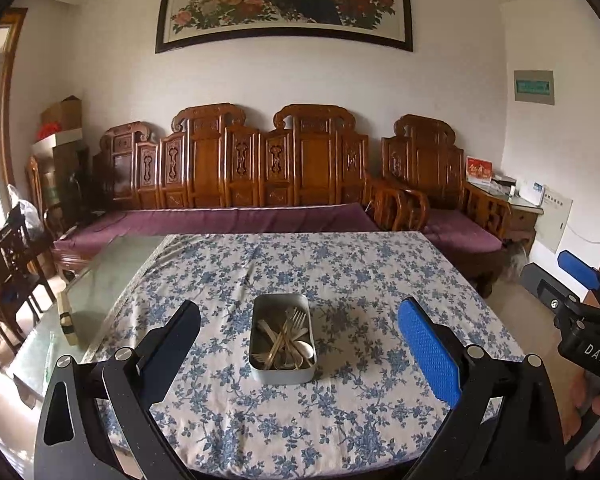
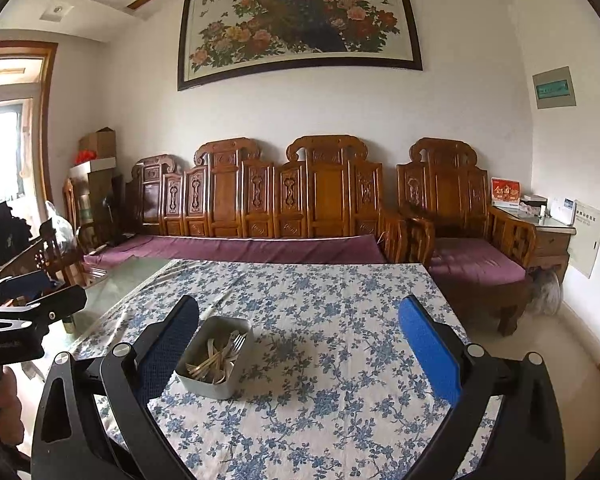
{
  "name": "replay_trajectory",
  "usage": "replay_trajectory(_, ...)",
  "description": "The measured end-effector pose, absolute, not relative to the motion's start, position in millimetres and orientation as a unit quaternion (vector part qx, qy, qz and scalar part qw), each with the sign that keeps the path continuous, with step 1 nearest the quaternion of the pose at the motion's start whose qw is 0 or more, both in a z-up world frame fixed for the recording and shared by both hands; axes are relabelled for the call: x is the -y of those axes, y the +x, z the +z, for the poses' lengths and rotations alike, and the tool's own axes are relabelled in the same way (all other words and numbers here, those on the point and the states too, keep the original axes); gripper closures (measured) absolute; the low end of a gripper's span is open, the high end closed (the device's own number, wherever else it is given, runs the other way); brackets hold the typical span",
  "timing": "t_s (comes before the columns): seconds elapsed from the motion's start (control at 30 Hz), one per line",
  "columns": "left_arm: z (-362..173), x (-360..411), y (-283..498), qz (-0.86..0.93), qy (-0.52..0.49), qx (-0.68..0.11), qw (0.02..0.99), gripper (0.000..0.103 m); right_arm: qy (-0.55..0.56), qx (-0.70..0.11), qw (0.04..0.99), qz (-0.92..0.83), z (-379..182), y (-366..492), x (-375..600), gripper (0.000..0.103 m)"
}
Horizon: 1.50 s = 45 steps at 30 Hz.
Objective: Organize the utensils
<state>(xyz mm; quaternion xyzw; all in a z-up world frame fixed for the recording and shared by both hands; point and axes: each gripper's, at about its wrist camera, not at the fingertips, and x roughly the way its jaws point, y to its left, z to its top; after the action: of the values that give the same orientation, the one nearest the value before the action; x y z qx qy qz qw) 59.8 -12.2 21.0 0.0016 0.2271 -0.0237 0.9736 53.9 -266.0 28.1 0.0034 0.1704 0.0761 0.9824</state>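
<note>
Metal tin of utensils waiting on a blue-flowered tablecloth.
The tin [image 1: 283,339] holds jumbled forks and spoons [image 1: 287,336] mid-table; left gripper [image 1: 300,354] and right gripper [image 2: 300,354] hover before it, jaws wide apart, empty. "DAS" reads on the right gripper's body.

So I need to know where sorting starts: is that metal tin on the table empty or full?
Partly full. The tin sits upright, no lid on it, holding a jumbled pile of forks and spoons below its rim.
</note>
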Motion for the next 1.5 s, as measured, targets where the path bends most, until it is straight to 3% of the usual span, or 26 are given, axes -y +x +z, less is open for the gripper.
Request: replay_trajectory(1.5, 17.6, 14.8, 60.9, -0.025, 0.007, -0.226, 0.974, 0.008, 0.004, -0.173, 0.982, 0.082, 23.8, 55.4, 260.8, 0.003)
